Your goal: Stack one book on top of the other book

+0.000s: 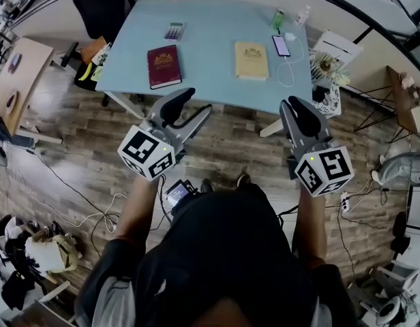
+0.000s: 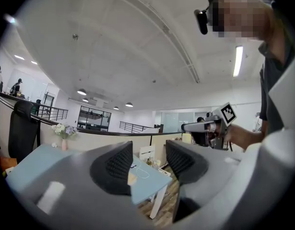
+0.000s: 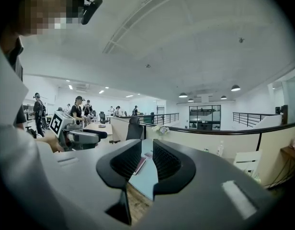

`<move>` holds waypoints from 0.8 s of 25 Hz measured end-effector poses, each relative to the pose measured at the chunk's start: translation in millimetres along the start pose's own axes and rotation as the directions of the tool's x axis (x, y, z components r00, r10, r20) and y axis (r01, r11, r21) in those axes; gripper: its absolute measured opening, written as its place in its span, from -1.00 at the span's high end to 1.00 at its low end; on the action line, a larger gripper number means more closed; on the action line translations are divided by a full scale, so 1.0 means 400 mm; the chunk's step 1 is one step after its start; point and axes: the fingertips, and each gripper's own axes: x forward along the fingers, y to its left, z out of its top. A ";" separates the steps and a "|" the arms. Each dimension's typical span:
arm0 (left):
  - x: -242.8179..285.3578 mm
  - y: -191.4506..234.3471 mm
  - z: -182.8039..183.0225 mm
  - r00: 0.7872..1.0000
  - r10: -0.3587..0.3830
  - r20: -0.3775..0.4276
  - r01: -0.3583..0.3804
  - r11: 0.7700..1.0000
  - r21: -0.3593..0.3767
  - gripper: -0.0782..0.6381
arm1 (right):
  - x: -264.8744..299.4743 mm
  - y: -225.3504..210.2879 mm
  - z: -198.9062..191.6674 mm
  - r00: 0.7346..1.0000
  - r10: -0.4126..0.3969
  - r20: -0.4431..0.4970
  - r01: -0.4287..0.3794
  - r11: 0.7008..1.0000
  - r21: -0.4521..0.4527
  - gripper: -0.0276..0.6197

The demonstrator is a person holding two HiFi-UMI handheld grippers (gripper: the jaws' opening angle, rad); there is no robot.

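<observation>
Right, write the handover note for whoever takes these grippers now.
Left gripper: jaws apart, empty, short of the near edge of the table.
Right gripper: jaws a narrow gap apart, empty, also short of it.
Dark red book lies flat on the table's left side, tan book flat to its right, apart.
Done: nothing, neither book is held.
Left to do: grasp one book, lay it on the other.
</observation>
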 end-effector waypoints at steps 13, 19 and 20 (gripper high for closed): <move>0.070 0.087 -0.020 0.997 0.062 -0.045 -0.063 0.998 -0.006 0.08 | 0.133 -0.113 -0.032 0.999 0.051 0.003 -0.051 0.996 0.070 0.68; 0.153 0.126 -0.026 0.990 0.122 -0.072 -0.123 0.992 -0.010 0.08 | 0.219 -0.207 -0.026 0.993 0.117 0.013 -0.117 0.990 0.083 0.68; 0.170 0.131 -0.026 0.988 0.130 -0.078 -0.131 0.991 -0.010 0.08 | 0.233 -0.225 -0.027 0.992 0.127 0.012 -0.127 0.988 0.086 0.68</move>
